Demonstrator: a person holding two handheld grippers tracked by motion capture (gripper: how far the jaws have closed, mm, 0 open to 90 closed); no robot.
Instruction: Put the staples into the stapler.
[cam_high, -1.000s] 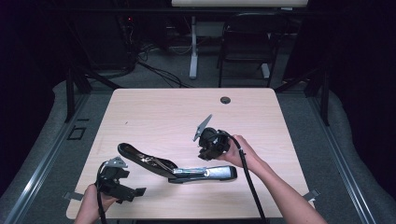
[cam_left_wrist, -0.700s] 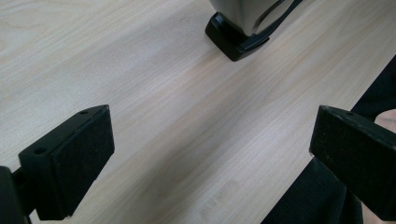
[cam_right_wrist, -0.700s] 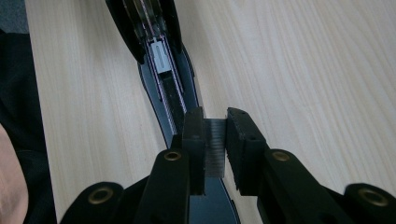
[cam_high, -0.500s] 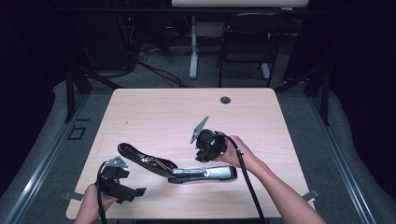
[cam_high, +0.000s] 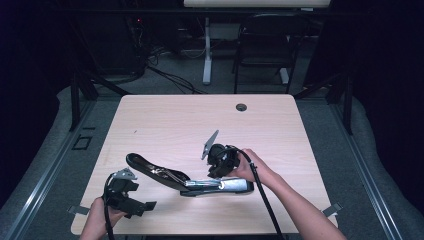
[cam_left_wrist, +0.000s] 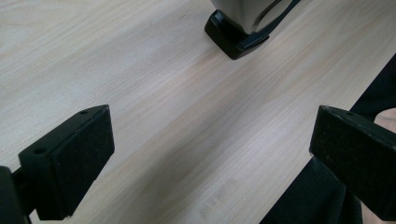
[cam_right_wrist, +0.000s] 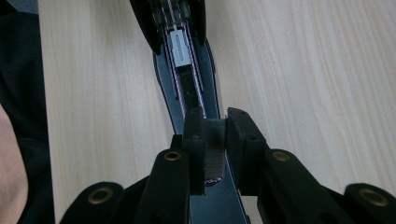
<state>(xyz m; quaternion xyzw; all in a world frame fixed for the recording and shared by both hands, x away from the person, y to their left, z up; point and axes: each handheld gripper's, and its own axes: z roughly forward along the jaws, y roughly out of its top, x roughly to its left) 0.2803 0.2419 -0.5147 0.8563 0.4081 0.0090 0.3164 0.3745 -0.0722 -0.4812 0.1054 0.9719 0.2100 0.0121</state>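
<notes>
Opened stapler (cam_high: 187, 179) flat on the table (cam_high: 170, 120) at 6 o'clock, your right gripper (cam_high: 220, 175) clamped narrow on its base rail, your left gripper (cam_high: 142, 206) at 7 o'clock, jaws wide, holding nothing.

Your left hand-held gripper (cam_high: 142, 206) rests low with jaws wide apart; your right hand-held gripper (cam_right_wrist: 215, 135) points downward, jaws nearly together.

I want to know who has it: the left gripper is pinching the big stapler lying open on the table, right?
No, the right gripper is pinching the stapler, as the right gripper view shows. The left gripper is wide open over bare table.
</notes>
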